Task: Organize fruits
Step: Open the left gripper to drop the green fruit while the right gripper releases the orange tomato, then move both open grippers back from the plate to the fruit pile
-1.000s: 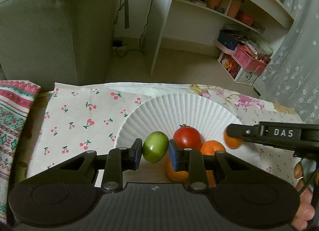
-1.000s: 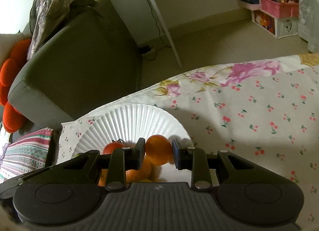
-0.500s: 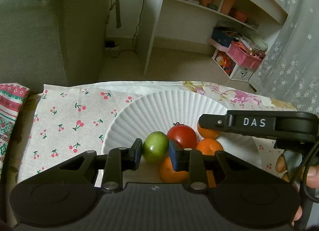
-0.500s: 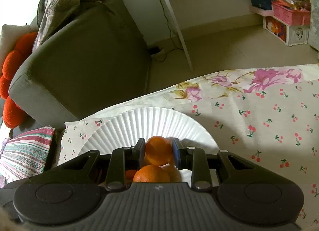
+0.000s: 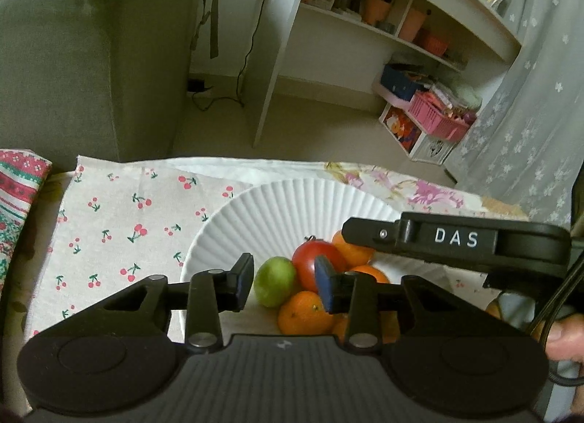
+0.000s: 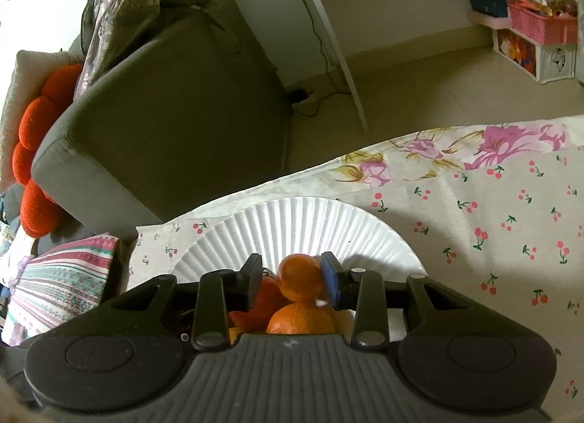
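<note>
Release is being carried out at the white paper plate (image 5: 233, 218): the jaws of both hand-held grippers have just been opening. The left hand-held gripper (image 5: 284, 282) is being held apart around the green fruit (image 5: 274, 286), its pads no longer pressing it. The right hand-held gripper (image 6: 292, 278) is likewise being held apart around an orange (image 6: 297, 277), which is resting on the pile. A red tomato (image 5: 315, 264) and more oranges (image 5: 304, 313) are being kept on the near half of the plate, touching one another. Next, both hand-held grippers are probably to be withdrawn gently, since the stacked orange could be rolled off. The plate is lying on the cherry-print cloth (image 5: 120, 218) over the desk.
</note>
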`<state>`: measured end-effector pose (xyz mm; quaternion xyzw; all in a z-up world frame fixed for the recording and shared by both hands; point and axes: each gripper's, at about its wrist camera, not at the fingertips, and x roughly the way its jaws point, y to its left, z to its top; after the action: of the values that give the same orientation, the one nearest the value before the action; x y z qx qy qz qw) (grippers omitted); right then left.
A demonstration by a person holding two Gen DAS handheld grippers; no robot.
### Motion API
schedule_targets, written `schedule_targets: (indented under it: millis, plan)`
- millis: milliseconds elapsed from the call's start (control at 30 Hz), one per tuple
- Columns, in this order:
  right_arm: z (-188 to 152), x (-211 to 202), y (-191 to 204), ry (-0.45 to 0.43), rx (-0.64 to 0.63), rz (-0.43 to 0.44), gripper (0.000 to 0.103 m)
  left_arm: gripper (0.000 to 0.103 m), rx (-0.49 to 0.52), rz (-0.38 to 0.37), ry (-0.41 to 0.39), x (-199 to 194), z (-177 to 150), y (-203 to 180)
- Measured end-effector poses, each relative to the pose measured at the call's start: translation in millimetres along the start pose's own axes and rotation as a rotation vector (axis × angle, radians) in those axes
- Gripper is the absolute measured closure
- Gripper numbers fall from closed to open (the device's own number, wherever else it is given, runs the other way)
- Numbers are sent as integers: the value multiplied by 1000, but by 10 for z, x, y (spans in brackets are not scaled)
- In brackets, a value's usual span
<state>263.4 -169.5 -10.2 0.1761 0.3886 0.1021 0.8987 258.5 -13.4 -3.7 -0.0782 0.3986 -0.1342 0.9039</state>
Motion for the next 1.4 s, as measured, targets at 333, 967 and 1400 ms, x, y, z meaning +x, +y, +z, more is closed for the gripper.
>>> schedule_targets:
  millis: [333, 967, 1400]
  plan:
    - [23, -140, -17, 15, 49, 66, 63, 62, 2, 37, -8, -177, -3, 26]
    - [-190, -687, 249, 106, -47, -8, 12, 23, 70, 256, -40, -730, -208, 5]
    - [-547, -883, 526, 210, -151, 40, 8, 7, 71, 313, 4, -1037, -553, 187]
